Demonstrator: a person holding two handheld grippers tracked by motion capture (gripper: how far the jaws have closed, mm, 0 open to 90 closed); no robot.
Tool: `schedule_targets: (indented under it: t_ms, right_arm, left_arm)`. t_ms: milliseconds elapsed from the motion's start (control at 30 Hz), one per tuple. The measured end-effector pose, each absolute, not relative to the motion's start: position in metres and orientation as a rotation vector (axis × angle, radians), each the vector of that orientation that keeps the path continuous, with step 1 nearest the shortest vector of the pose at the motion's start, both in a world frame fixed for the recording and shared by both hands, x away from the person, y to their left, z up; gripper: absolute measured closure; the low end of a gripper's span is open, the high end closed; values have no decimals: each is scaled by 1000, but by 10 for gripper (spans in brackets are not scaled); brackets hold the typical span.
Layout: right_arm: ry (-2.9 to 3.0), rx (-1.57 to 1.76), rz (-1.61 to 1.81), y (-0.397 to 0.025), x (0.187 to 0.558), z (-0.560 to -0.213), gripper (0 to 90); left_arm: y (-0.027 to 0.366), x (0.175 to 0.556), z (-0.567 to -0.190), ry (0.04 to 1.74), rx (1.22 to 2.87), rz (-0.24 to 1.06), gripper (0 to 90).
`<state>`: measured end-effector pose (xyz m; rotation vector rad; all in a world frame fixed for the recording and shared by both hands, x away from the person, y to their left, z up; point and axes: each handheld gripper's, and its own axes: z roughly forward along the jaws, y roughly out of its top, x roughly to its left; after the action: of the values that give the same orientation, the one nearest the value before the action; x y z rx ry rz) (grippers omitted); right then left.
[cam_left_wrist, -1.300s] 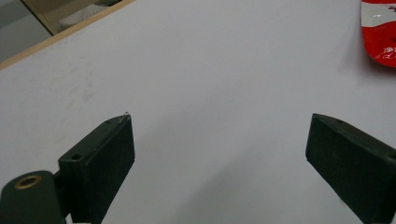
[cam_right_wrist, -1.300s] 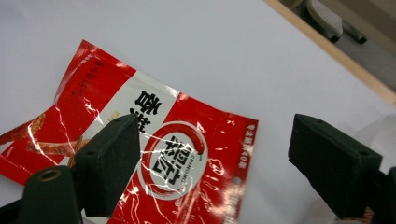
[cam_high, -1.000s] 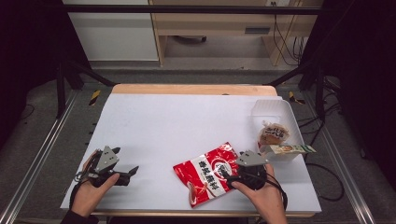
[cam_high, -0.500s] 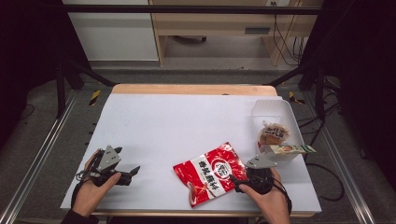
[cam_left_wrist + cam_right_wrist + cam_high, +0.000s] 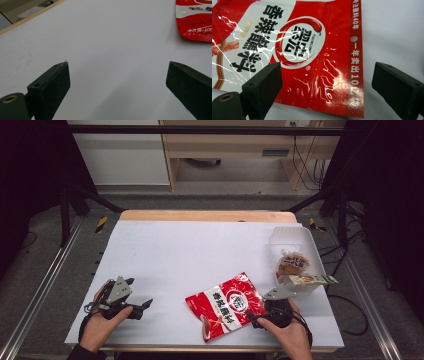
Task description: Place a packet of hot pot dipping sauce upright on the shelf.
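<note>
A red and white snack bag [image 5: 225, 304] lies flat near the table's front edge, right of centre. My right gripper [image 5: 254, 317] is at the bag's right edge, low over the table and pointing left. In the right gripper view it [image 5: 327, 77] is open wide, its jaws straddling the edge of the glossy bag [image 5: 307, 50], which has Chinese print on it. My left gripper [image 5: 142, 309] rests at the front left, pointing right. It [image 5: 117, 75] is open over bare table, and the bag's corner [image 5: 195, 22] lies far ahead of it.
A clear plastic container [image 5: 294, 236] stands at the right edge with a wrapped bun [image 5: 292, 263] in it. A small carton [image 5: 307, 280] lies across its near rim, just behind my right hand. White table [image 5: 200, 250] stretches between and behind the grippers.
My right gripper has drawn back a little to the right and toward the front edge, off the bag's top. The left gripper has barely moved. The bag has stayed in place.
</note>
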<state>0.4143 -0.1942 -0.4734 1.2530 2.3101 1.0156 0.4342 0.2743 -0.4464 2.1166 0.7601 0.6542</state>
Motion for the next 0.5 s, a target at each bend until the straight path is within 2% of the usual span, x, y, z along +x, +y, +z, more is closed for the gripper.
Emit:
schedule_targets:
  t_ms: [400,500]
  right_arm:
    - [2330,1223,1019,-189,414,-470,153]
    - [2291,1184,1080,-189,410,-462,238]
  left_arm:
    - [272,433,-447,744,2125,652,50]
    - [272,433,-447,750,2120,642,49]
